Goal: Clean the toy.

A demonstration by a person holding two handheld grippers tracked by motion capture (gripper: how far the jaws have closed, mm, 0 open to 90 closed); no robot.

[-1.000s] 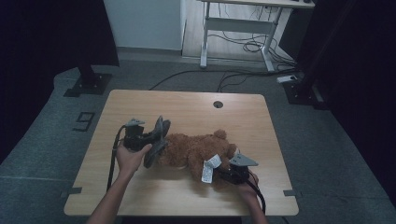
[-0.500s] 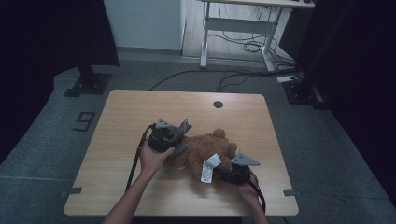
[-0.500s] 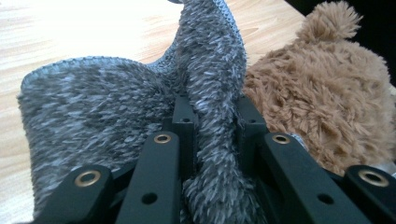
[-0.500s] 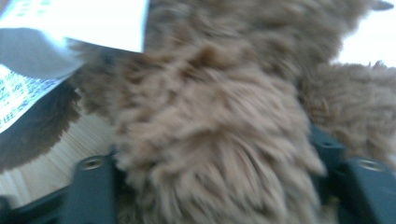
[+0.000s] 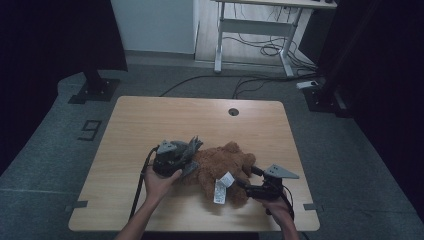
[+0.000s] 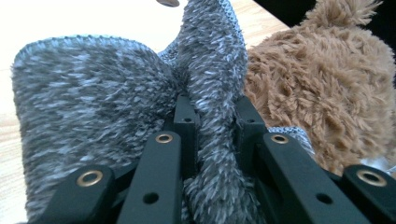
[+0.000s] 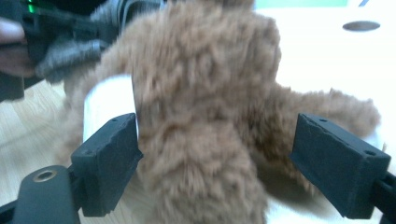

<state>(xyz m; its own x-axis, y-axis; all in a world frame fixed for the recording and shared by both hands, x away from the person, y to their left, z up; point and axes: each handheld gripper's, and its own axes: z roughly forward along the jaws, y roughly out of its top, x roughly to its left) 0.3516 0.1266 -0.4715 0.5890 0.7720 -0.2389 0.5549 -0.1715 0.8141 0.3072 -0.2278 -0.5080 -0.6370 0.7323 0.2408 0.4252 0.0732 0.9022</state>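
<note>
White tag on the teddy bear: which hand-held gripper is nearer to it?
Right. The right hand-held gripper sits open just beside the white tag, at the teddy bear's limb. The left hand-held gripper, shut on grey fuzzy fabric, is across the bear's body.

Printing on the teddy bear's [image 5: 220, 165] white tag [image 5: 220, 187] is too small to read

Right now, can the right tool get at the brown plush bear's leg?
Probably yes: the right tool stands open with the brown plush bear's leg between its jaws, nothing blocking; its jaws have just been opening.
</note>
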